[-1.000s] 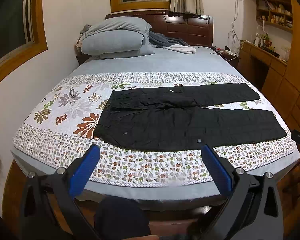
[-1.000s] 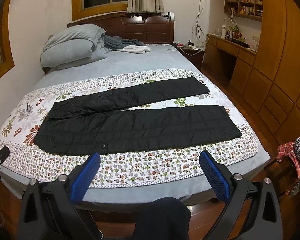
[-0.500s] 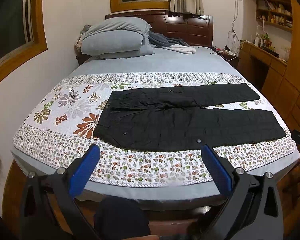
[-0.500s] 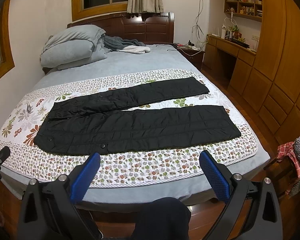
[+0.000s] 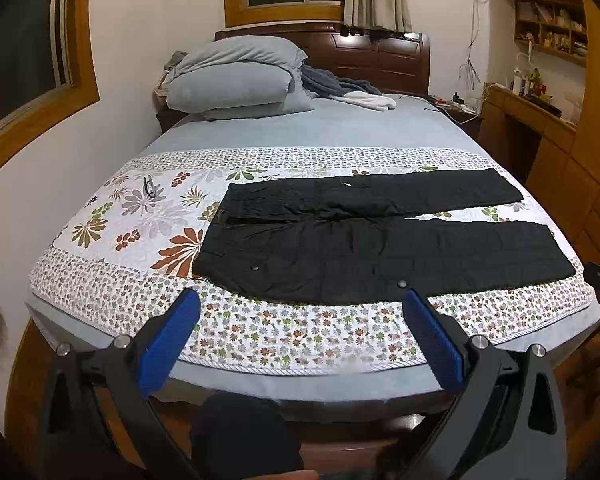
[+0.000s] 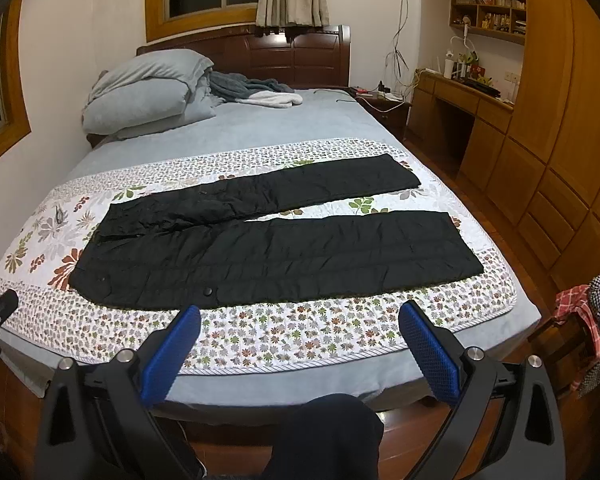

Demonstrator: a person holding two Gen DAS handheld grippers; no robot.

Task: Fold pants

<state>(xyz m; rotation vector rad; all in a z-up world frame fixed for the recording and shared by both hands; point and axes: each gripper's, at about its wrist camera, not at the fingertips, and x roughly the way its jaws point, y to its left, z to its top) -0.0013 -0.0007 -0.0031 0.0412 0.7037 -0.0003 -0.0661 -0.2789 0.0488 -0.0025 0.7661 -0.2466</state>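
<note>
Pants (image 5: 364,248) lie flat on the floral quilt (image 5: 140,216), long axis crosswise to both grippers, waistband toward the left gripper (image 5: 298,312) and cuffs toward the right gripper (image 6: 300,316), each spread wide, empty, short of the near leg.

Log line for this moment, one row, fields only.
stage: pre-grasp | pants: flat, unfolded on quilt | left gripper: open, empty | right gripper: open, empty | contact: none
</note>
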